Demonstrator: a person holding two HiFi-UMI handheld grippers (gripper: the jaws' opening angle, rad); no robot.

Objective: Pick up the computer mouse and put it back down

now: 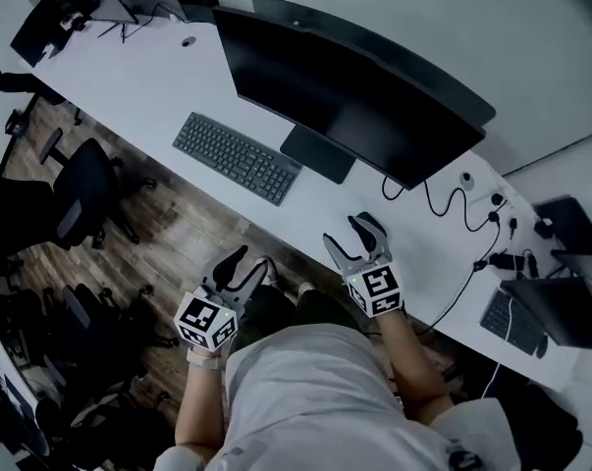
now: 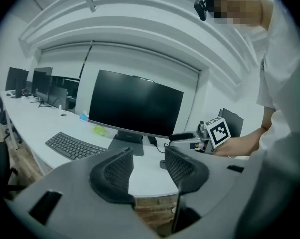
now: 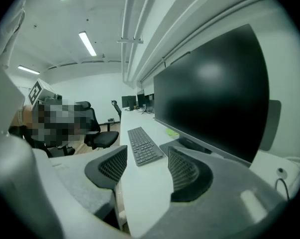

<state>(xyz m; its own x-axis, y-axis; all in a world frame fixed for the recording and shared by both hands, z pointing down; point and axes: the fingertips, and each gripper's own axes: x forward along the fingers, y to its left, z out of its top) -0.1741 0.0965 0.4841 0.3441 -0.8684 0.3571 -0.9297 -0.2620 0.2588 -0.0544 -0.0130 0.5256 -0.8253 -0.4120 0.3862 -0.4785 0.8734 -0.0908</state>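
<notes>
Right gripper (image 1: 357, 239) hangs over the desk (image 1: 148, 77) edge, jaws apart. Keyboard (image 1: 235, 157) lies to its left, monitor (image 1: 345, 96) beyond. Left gripper (image 1: 239, 269) is off the desk.

Grey left claw (image 1: 244, 264) and right claw (image 1: 351, 233), black ribbed pads (image 2: 117, 171), square-marked white cubes (image 1: 205, 320), white short-sleeved shirt (image 1: 315, 391).

The left gripper (image 1: 244, 266) is held low and close to the torso (image 1: 315, 391), its jaws parted and its ribbed pads (image 2: 119, 171) set facing one another across an open gap, with its marker cube (image 1: 207, 322) seated just behind them at the wrist. The right gripper (image 1: 354, 238) is held further forward, off to the right of the left one, its jaws likewise spread apart and its own cube turned upward. Both forearms (image 1: 408, 356) are kept bent and drawn in beside the body.
</notes>
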